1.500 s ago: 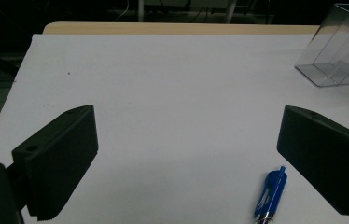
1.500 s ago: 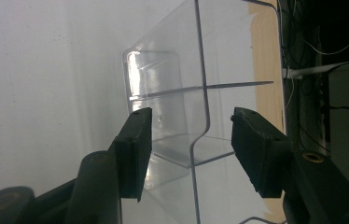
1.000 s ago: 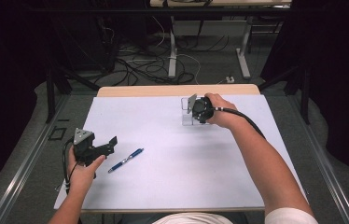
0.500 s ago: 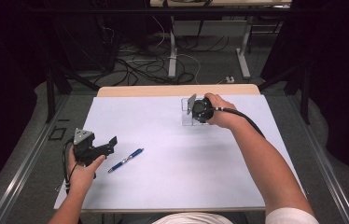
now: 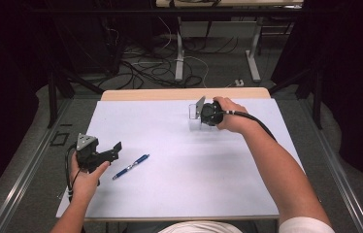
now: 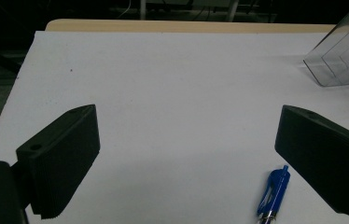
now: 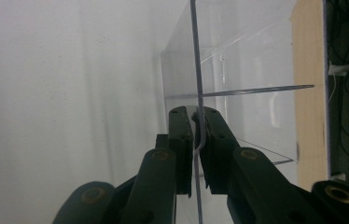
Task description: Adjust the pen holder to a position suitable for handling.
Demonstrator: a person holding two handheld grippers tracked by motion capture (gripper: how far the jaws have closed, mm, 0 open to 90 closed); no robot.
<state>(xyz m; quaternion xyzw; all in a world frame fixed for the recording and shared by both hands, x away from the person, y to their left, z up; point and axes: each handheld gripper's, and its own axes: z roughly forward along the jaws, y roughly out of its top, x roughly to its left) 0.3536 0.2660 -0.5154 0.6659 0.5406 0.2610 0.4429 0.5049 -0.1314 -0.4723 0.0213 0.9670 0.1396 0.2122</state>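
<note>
My right gripper (image 7: 195,140) pinches the clear holder's (image 7: 238,70) thin wall, far side of the table; rigid, slick, light, I'd judge; left gripper (image 6: 182,154) gapes, pen (image 6: 271,193) by its right jaw.

Clear glossy plastic box (image 7: 238,70), matt white table (image 5: 179,194), wooden edge (image 5: 170,94).

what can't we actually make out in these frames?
- Pen: tip end cut off by the bottom edge of the left tool view; any print too small in the high view.
- Clear box: full shape unclear; the right tool and hand cover it in the high view, and the right tool view crops it.
- Left tool: open, nothing between the jaws.
</note>
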